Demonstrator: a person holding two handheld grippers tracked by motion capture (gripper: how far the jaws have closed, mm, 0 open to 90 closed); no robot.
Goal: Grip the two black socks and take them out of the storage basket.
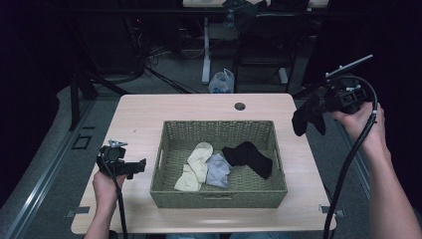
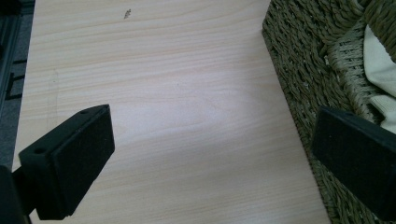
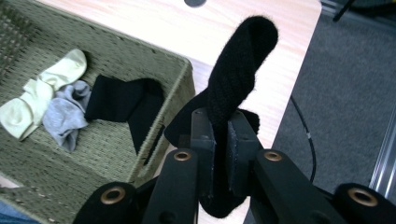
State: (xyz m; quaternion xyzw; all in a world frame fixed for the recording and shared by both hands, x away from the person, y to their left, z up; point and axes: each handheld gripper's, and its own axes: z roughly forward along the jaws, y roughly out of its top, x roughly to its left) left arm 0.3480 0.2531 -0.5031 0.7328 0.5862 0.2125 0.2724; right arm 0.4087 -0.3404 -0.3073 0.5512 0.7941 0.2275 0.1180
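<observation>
**Mia:** If you look from up high, what do you see?

**Ben:** I see a basket (image 1: 219,199) in the middle of the table (image 1: 139,114). Three socks lie in it: a cream sock (image 1: 196,164), a grey sock (image 1: 218,170) and a black sock (image 1: 249,157). The left gripper (image 1: 142,165) is low, just beside the basket's left wall. The right gripper (image 1: 312,110) is up in the air past the right edge of the table, and another black sock hangs from it.

**Mia:** What does the left gripper's own camera show?

**Ben:** Its two jaws stand wide apart with nothing between them. Bare table is under them, and the basket wall is by one jaw. A bit of the cream sock peeks over the rim.

**Mia:** And the right gripper's camera?

**Ben:** The jaws are pinched tight on the hanging sock (image 3: 236,88). It twists up out of them like a rope. The basket with the other socks is down to the side.

**Mia:** So how far along is it?

**Ben:** Nobody told us the job, so I guess. Maybe socks go into the basket, and this one is left. Or maybe they come out, and three are left. I cannot tell which.
</observation>
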